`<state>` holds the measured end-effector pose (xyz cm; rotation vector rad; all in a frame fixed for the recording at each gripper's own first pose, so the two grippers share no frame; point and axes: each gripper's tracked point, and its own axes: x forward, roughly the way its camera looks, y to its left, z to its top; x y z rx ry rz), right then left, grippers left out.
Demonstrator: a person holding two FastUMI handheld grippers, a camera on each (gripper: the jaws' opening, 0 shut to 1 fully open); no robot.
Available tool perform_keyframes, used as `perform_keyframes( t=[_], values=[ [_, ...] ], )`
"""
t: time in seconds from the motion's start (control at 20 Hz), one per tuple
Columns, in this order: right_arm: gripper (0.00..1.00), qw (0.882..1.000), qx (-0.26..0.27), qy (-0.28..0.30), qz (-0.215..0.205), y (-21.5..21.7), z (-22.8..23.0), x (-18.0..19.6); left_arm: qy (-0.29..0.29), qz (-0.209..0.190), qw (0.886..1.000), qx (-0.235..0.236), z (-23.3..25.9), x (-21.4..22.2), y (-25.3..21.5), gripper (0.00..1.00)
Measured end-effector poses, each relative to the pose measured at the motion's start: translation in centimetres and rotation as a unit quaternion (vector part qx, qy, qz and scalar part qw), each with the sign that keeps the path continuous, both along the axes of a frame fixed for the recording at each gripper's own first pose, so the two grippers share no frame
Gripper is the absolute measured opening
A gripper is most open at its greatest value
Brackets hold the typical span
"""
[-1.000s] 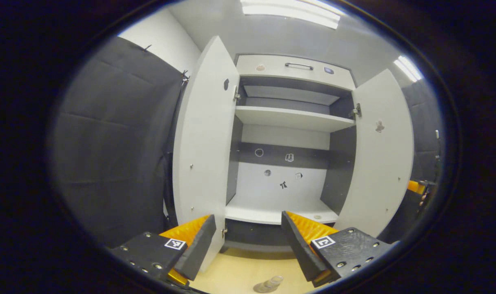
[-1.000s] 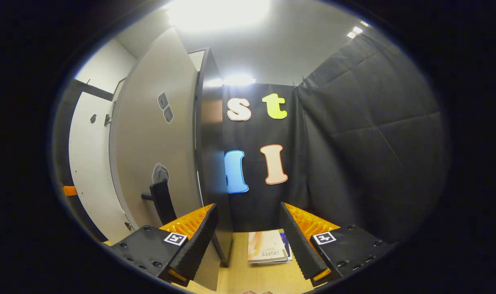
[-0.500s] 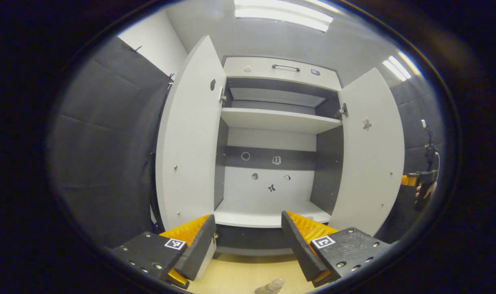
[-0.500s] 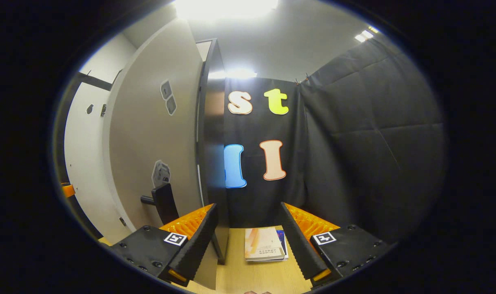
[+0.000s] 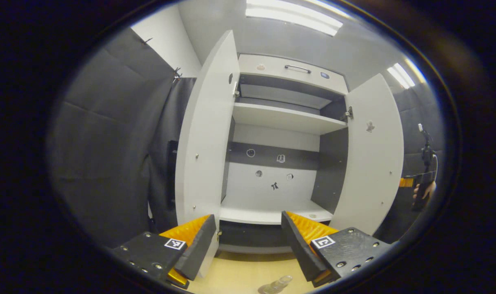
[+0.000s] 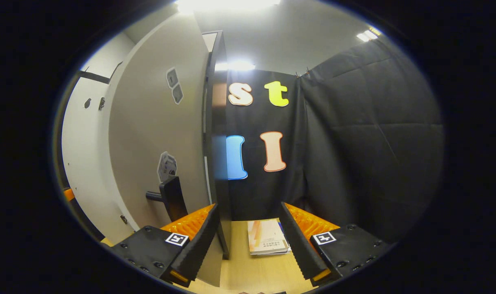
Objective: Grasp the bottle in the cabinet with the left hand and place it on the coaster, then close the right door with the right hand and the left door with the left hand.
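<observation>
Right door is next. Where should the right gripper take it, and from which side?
Go for the black handle that juts from the right door's outer face, low on the panel. The right gripper stands open outside the door, so come in from that side with the jaws spanning the handle, then swing the door shut.

left gripper: we see black bodies, orange ribbed jaws, square tags, screws | right gripper: same, serrated black pads

Black cloth walls, ceiling lights
</observation>
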<state>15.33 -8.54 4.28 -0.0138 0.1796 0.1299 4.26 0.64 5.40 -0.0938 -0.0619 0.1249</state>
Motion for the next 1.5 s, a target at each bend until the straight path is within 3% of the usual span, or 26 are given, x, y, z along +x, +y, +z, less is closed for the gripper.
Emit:
perform_keyframes(
  t=[0.1,0.3,0.4,0.45,0.5,0.65,0.75,0.95,1.15,1.5],
  values=[
    [0.95,1.0,0.009,0.006,0.009,1.6,-0.2,-0.3,0.002,0.01,1.0,-0.01,-0.7,0.1,0.9,0.97],
    [0.95,0.999,0.01,0.008,0.041,5.6,-0.3,-0.7,-0.005,0.002,1.0,-0.025,-0.6,-0.2,1.2,0.95],
    [0.95,0.999,0.01,0.004,0.05,7.7,-0.3,-0.7,-0.002,-0.003,1.0,-0.009,-0.4,-0.6,1.5,0.95],
    [0.9,0.999,0.016,-0.002,0.05,8.6,-0.2,-0.7,0.006,0.0,1.0,0.009,-0.6,-0.8,1.9,0.95],
    [0.95,0.998,0.025,-0.005,0.051,9.8,-0.4,-0.6,0.015,0.004,0.999,0.031,-0.8,-1.1,2.5,0.97],
    [0.91,0.995,0.067,-0.004,0.067,14.2,-0.8,-0.4,0.029,0.007,0.998,0.06,-1.2,-2.0,3.5,0.96],
    [0.96,0.995,0.071,-0.014,0.072,15.9,-0.5,-0.4,0.044,0.02,0.996,0.069,-1.6,-2.8,5.0,0.97],
    [0.96,0.995,0.026,-0.061,0.075,17.0,0.3,-0.7,0.046,0.067,0.992,0.098,-1.9,-4.1,9.2,0.97],
    [0.96,0.996,0.017,-0.06,0.066,17.2,-0.2,-0.7,0.045,0.079,0.993,0.073,-2.2,-4.0,13.0,0.97],
    [0.96,0.998,0.022,-0.05,0.026,16.1,-0.7,-0.7,0.02,0.056,0.997,0.039,-0.8,-3.1,17.9,0.97]
  ],
)
